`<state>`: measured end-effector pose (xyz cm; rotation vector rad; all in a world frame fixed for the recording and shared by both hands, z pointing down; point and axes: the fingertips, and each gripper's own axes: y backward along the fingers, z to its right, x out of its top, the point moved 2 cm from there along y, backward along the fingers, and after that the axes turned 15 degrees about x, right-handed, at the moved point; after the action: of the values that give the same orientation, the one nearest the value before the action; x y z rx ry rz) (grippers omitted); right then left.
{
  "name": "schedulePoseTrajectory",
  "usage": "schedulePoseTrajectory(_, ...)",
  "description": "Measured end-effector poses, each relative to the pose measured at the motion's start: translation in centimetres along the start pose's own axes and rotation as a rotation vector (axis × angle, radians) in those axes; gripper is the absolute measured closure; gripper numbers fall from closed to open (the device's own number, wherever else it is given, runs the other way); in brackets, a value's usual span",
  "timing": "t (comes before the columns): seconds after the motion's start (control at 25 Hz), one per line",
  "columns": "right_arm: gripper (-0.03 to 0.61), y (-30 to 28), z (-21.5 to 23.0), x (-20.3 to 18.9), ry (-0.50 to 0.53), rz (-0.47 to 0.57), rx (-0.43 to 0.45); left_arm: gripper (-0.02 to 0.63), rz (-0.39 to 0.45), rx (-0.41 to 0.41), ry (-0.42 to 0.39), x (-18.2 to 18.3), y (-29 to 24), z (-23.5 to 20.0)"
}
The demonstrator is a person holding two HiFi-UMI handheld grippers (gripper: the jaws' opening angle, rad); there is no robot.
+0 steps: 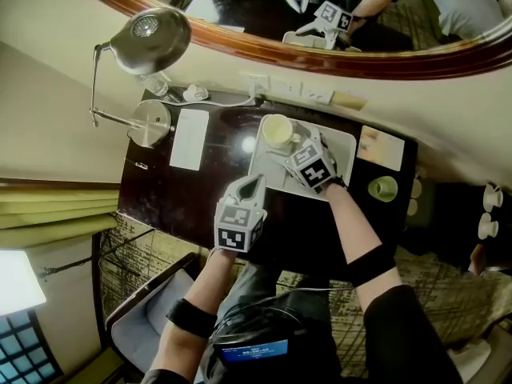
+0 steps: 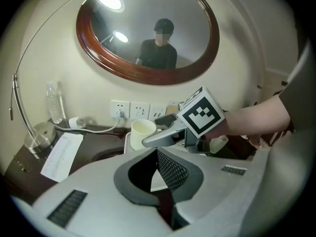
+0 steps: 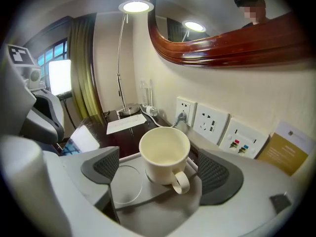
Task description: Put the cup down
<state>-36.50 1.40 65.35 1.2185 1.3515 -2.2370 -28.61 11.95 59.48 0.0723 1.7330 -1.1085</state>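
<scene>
Cup: the cream round cup (image 3: pixel 164 154) looks like smooth, faintly glossy ceramic.
Tray: the pale grey rectangular tray (image 3: pixel 148 204) is matt plastic.
Desk: the dark brown desk top (image 1: pixel 212 190) is polished and glossy.
Frame: the red-brown curved wooden mirror frame (image 3: pixel 222 46) is varnished.
Lamp: the silver desk lamp (image 1: pixel 152 37) is shiny metal.

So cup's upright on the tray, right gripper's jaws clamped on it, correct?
No. The right gripper is open, a pad each side of the cup, not touching it; the right gripper view shows it. Cup upright on the tray: correct.
</scene>
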Motion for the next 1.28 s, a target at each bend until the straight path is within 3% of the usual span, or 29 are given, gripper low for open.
schedulePoseTrajectory(0.44,0.049,-3.5,2.2,-0.2,-0.008,-0.042,-0.035,0.612,0.017,0.008,0.025,0.0,-0.8,-1.8)
schedulePoseTrajectory(0.48,0.055,-3.7,2.2,-0.2,-0.002,-0.047,-0.030,0.612,0.022,0.016,0.026,0.0,-0.9,-2.1)
schedulePoseTrajectory(0.52,0.112,-3.9,2.1,-0.2,0.006,-0.051,-0.023,0.612,0.026,0.016,0.027,0.0,-0.8,-2.2)
schedulePoseTrajectory(0.6,0.151,-4.0,2.1,-0.2,0.019,-0.053,-0.026,0.612,0.024,-0.002,0.030,0.0,-0.5,-2.0)
schedulePoseTrajectory(0.8,0.155,-3.7,1.7,-0.2,0.014,-0.052,-0.061,0.611,0.010,-0.012,0.032,-0.4,0.1,-2.1)
schedulePoseTrajectory(1.0,0.155,-0.9,0.8,0.0,-0.028,-0.004,-0.099,0.611,0.012,-0.006,0.008,-0.8,1.0,-2.0)
schedulePoseTrajectory(1.28,0.155,7.1,-3.3,-1.8,-0.063,0.037,-0.158,0.611,0.022,-0.065,-0.026,-0.4,3.3,1.9)
